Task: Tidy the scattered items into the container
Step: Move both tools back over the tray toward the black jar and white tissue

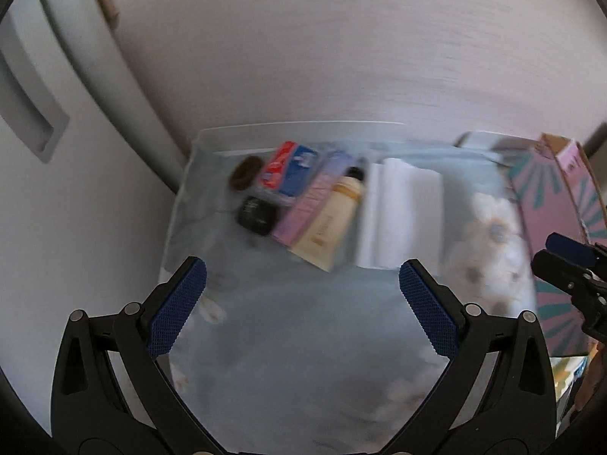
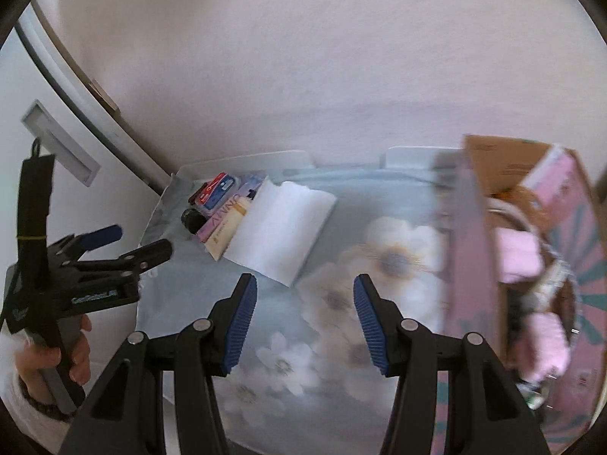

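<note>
Scattered items lie at the far left of a flowered blue cloth [image 1: 303, 341]: a cream tube [image 1: 330, 223], a lilac box [image 1: 309, 204], a red-and-blue pack [image 1: 290, 167], two dark round compacts [image 1: 256, 214], and a white folded tissue [image 1: 402, 216]. They also show in the right wrist view, the tissue [image 2: 282, 227] nearest. The pink patterned cardboard box [image 2: 470, 250] stands at the right, with pink items inside. My left gripper [image 1: 303, 299] is open and empty, short of the items. My right gripper [image 2: 305, 314] is open and empty over the cloth, left of the box.
A white cabinet door with a recessed handle [image 1: 26, 102] stands at the left. A pale wall [image 1: 341, 38] runs behind the table. The left gripper [image 2: 114, 246] shows in the right wrist view; the right gripper [image 1: 569, 261] shows at the left view's right edge.
</note>
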### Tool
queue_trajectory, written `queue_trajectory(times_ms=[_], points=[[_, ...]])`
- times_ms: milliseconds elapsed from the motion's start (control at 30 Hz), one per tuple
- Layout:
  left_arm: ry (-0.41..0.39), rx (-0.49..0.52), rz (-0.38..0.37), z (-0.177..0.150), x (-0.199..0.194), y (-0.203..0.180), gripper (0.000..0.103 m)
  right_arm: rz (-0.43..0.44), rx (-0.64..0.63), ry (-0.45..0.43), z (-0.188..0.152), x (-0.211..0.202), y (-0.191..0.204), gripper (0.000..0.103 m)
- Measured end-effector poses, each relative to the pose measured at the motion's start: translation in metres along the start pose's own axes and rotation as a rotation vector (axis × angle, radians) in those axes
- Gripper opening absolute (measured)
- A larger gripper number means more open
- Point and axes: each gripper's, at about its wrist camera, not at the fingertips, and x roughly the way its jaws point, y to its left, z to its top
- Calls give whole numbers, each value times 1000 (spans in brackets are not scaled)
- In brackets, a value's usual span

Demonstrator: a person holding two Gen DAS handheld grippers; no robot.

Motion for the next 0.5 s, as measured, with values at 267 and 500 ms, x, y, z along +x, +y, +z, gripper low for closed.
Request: queue_trajectory(times_ms=[267, 500], points=[[-33, 62, -52, 12, 43, 31, 102, -5, -17, 63, 16, 81, 36, 49], [-11, 81, -76, 25, 73, 35, 102, -39, -22, 106, 27, 120, 48, 49]])
